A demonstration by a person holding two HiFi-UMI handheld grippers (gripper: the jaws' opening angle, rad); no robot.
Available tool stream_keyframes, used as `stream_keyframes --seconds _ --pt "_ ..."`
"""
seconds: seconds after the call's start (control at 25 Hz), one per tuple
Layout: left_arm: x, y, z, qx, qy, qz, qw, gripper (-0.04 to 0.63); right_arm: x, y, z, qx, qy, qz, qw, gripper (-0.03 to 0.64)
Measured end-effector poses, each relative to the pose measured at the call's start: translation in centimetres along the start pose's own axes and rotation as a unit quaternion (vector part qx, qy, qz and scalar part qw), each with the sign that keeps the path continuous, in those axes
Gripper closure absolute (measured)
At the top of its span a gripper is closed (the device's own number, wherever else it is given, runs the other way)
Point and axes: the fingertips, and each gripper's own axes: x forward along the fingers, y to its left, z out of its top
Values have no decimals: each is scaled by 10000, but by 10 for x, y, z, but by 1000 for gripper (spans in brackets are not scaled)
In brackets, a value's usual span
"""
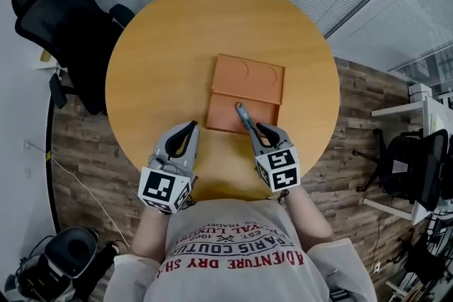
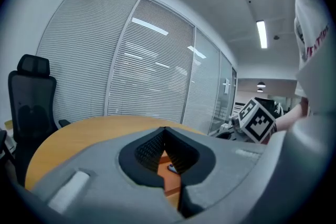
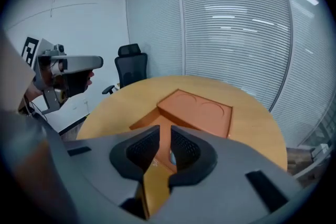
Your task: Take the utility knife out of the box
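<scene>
An orange box (image 1: pixel 225 114) lies open in the middle of the round wooden table (image 1: pixel 163 46), its lid (image 1: pixel 249 78) flat behind the tray. A grey utility knife (image 1: pixel 245 117) rests slanted in the tray, its near end by the front edge. My right gripper (image 1: pixel 263 129) is open just in front of that near end, pointing down at it; a bit of the knife (image 3: pixel 172 156) shows through the gap between its jaws, with no pad pressing on it. My left gripper (image 1: pixel 191 127) is shut and empty over bare table, left of the box.
A black office chair (image 1: pixel 64 18) stands at the table's left rim, and another dark chair (image 1: pixel 410 166) on the plank floor to the right. Window blinds run behind the table. The person's torso is close to the table's near edge.
</scene>
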Motion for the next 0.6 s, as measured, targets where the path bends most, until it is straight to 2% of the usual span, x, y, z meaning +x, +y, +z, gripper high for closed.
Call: stream_keyframes --seconds 0.24,0.6 --pt "24 10 -24 -17 178 78 9998 600 51 -16 -36 -36 875 235 9959 473" --pt "37 28 -51 -234 508 225 9982 600 111 -26 -51 -200 1625 413 9856 449"
